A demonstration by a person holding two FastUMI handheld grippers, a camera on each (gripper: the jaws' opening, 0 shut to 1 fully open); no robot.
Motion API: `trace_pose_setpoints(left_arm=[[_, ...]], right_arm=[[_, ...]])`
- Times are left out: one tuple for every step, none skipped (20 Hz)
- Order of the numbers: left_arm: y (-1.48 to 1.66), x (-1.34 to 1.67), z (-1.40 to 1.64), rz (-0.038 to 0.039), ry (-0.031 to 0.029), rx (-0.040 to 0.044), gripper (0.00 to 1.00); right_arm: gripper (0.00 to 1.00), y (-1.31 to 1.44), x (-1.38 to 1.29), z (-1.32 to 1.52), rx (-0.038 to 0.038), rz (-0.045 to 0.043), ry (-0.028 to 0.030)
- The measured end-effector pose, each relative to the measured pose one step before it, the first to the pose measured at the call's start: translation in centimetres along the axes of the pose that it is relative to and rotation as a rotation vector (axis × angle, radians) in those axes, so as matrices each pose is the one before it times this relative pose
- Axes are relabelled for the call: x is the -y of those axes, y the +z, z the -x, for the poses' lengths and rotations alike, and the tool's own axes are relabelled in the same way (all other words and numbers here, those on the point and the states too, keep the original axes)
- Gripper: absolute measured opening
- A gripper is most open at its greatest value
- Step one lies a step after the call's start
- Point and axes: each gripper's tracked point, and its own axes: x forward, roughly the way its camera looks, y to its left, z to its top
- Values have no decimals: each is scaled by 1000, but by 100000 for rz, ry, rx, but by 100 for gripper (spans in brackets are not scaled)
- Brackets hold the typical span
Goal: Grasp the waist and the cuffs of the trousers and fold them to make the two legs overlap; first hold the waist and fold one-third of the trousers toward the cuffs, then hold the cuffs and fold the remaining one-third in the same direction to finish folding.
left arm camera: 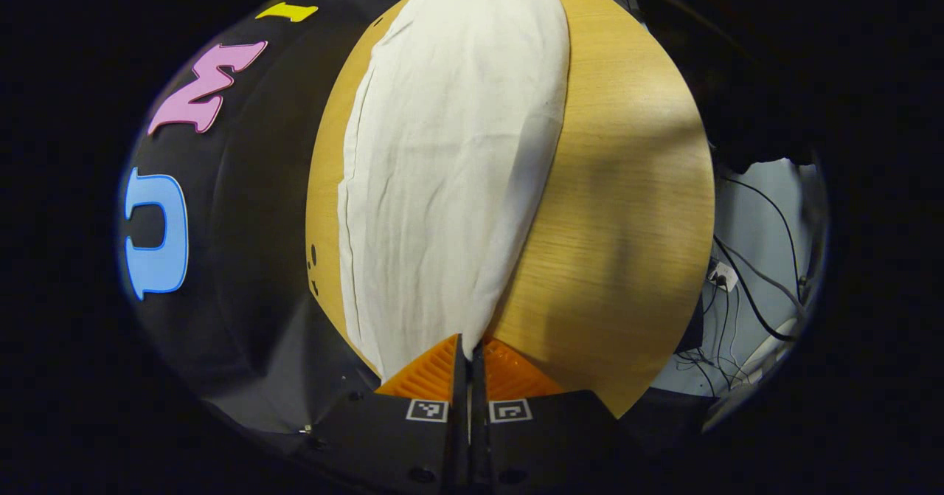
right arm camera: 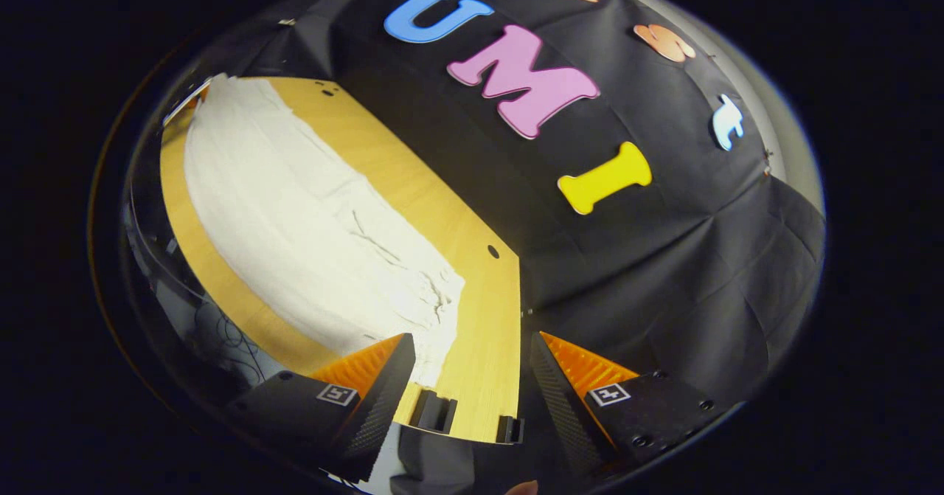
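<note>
White trousers (left arm camera: pixel 450 170) lie lengthwise as one long strip on the wooden table (left arm camera: pixel 627 222). In the left gripper view their near end narrows to a point between the fingers of my left gripper (left arm camera: pixel 469 347), which is shut on that end at the table's edge. In the right gripper view the trousers (right arm camera: pixel 295 237) stretch away to the upper left, and their gathered, wrinkled near end lies just past one finger. My right gripper (right arm camera: pixel 470 338) is open wide above the bare table (right arm camera: pixel 479 318) beside that end, with nothing between its fingers.
The black cloth wall (right arm camera: pixel 664 259) runs close along one long side of the table. Cables and a power strip (left arm camera: pixel 737 281) lie on the floor past the other side. Two dark clamps (right arm camera: pixel 435 410) sit at the table's near edge under my right gripper.
</note>
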Motion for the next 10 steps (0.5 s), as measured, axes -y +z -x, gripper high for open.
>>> trace_pose_setpoints(left_arm=[[110,-47,-50,-100,-396,-360,6],[-105,22,48,-338,-70,-490,6],[91,140,66,-510,91,-396,6],[-94,5,29,-538,183,-381,6],[47,-13,-14,-354,237,-421,6],[-43,77,72,-258,298,-382,6],[95,54,-12,-196,353,-229,6],[32,-86,-12,301,468,190,6],[-18,71,9,679,375,-355,6],[-83,-47,63,504,131,-211,6]], right_arm=[[97,-801,-933,-629,-190,6482,3326],[97,-782,-1026,-597,-311,6321,3682],[97,-776,-915,-988,-341,5604,3690],[97,-740,-1107,-748,-524,4530,3732],[97,-848,-1067,-773,-921,3867,3738],[97,-725,-1023,-957,-401,4201,3644],[96,-458,-830,-817,42,3559,2949],[96,-381,-837,-908,172,3169,2821],[96,-552,-685,-699,-208,2587,2881],[96,-414,-591,-915,-92,2012,2720]])
